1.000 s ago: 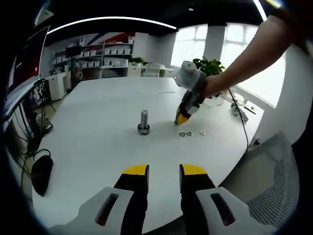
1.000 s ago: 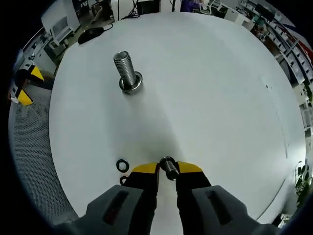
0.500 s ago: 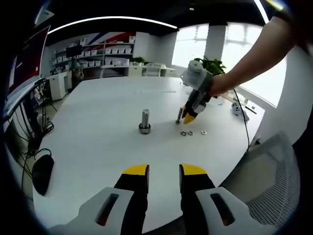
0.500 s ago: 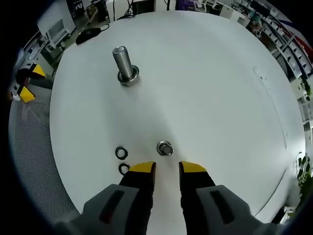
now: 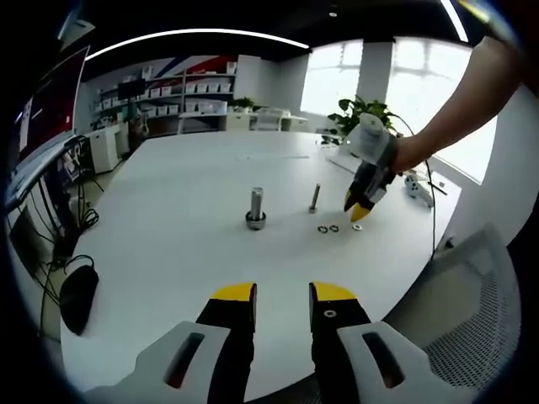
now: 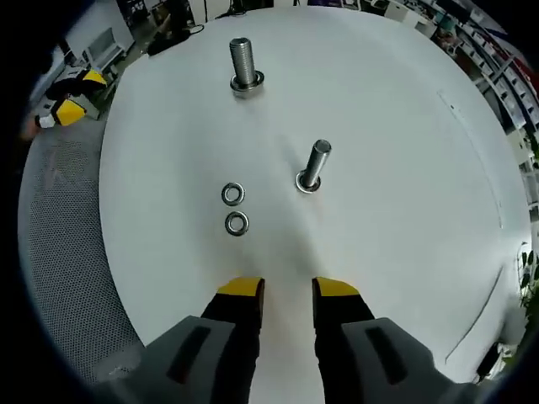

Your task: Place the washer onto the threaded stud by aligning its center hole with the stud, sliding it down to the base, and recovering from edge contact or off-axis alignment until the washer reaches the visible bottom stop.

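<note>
A thick threaded stud (image 5: 256, 206) (image 6: 243, 65) stands upright on the white table (image 5: 160, 244) with a ring at its base. To its right, a slimmer bolt (image 5: 314, 198) (image 6: 313, 166) stands upright by itself. Small metal washers (image 5: 328, 228) lie flat beside the bolt; two washers (image 6: 233, 194) (image 6: 237, 223) lie ahead of my right gripper (image 6: 289, 290), which is open, empty and hovers above the table. In the left gripper view, that right gripper (image 5: 360, 208) hangs over the rightmost washer (image 5: 356, 227). My left gripper (image 5: 282, 295) is open and empty near the table's edge.
A black mouse (image 5: 76, 299) lies at the table's left edge. A grey mesh chair (image 5: 480, 320) (image 6: 59, 252) stands beside the table. The left gripper's yellow tips (image 6: 72, 97) show beyond the table edge. Shelves and plants stand far behind.
My right gripper was shut on the slim bolt; it has let go, leaving the bolt standing, and has pulled back and up. The left gripper has hardly moved.
</note>
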Demonstrator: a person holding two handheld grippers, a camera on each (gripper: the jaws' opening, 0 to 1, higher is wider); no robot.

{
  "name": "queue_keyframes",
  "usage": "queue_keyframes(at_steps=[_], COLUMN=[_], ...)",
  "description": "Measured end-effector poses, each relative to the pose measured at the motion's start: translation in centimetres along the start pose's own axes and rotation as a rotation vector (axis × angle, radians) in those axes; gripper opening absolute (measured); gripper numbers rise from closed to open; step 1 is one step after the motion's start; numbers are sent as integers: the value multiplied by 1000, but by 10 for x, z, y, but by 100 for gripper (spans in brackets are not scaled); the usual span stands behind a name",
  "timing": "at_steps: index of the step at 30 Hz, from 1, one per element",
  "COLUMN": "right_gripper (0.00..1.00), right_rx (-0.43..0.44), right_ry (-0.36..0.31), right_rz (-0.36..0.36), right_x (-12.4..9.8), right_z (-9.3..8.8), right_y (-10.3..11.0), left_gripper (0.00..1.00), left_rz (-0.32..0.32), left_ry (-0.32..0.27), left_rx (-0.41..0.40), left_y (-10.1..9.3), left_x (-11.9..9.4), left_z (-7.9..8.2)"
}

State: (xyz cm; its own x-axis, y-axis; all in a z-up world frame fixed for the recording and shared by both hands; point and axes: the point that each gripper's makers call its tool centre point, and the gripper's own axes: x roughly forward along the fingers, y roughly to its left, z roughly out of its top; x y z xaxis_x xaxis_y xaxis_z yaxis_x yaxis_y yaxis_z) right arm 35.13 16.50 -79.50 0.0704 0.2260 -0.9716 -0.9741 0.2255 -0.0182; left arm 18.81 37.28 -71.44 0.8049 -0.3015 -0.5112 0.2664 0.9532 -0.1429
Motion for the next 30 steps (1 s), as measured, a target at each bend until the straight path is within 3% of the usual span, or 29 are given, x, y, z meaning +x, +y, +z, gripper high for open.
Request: queue_keyframes(at_steps=[8, 17, 21, 30], right_gripper=[28, 30, 28, 18], right_rx=[-8, -43, -161, -208], right_ry=[-35, -36, -19, 7], right_rz=[56, 62, 37, 53], right_x=[-1, 0, 2, 2], right_z=[-2, -8, -9, -6], right_y=[16, 26, 25, 31], left_gripper=[23, 23, 23, 23], left_rz=[19, 31, 28, 34], left_ry=[7, 4, 6, 4], left_rx=[10, 14, 16, 14], left_y=[2, 4, 3, 4], left_x=[0, -1, 0, -1], left_z=[-1, -1, -1, -1])
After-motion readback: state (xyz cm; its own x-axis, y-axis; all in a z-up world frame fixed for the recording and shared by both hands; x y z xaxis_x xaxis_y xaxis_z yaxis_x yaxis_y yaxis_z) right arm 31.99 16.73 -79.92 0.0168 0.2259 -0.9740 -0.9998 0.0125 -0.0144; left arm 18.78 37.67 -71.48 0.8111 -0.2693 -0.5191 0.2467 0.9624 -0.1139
